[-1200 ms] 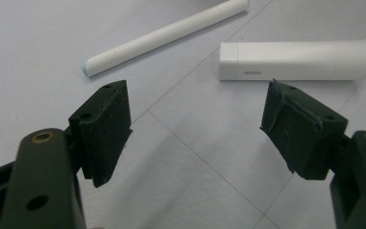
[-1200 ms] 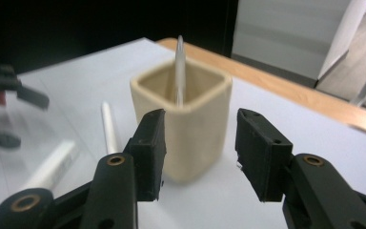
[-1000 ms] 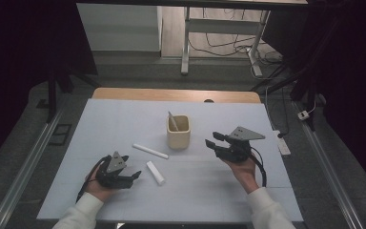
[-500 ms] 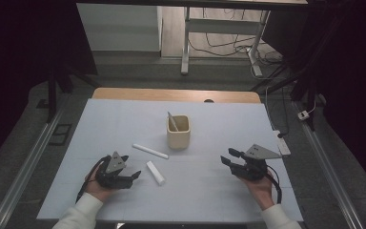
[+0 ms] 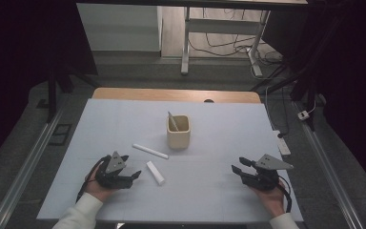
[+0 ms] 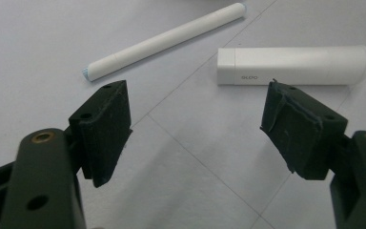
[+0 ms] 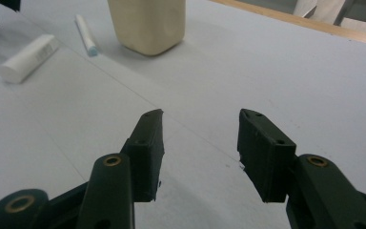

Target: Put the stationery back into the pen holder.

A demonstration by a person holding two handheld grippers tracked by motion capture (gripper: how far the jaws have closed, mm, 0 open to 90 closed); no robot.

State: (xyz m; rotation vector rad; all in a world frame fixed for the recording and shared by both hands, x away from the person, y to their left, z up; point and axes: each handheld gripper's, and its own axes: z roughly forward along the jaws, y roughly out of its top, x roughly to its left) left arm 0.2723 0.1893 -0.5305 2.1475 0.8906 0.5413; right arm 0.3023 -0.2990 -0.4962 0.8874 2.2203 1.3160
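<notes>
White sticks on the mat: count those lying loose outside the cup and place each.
2. The thin white pen lies left of the cup; the thicker white tube lies nearer the left gripper. Another item stands inside the cup.

Behind the white mat [image 5: 219, 191]: grey floor, metal desk legs [image 5: 186, 43], tangled cables [image 5: 224, 45].

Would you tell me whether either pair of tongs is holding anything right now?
Nothing is held: left tongs and right tongs both stand open with bare mat between them.
</notes>
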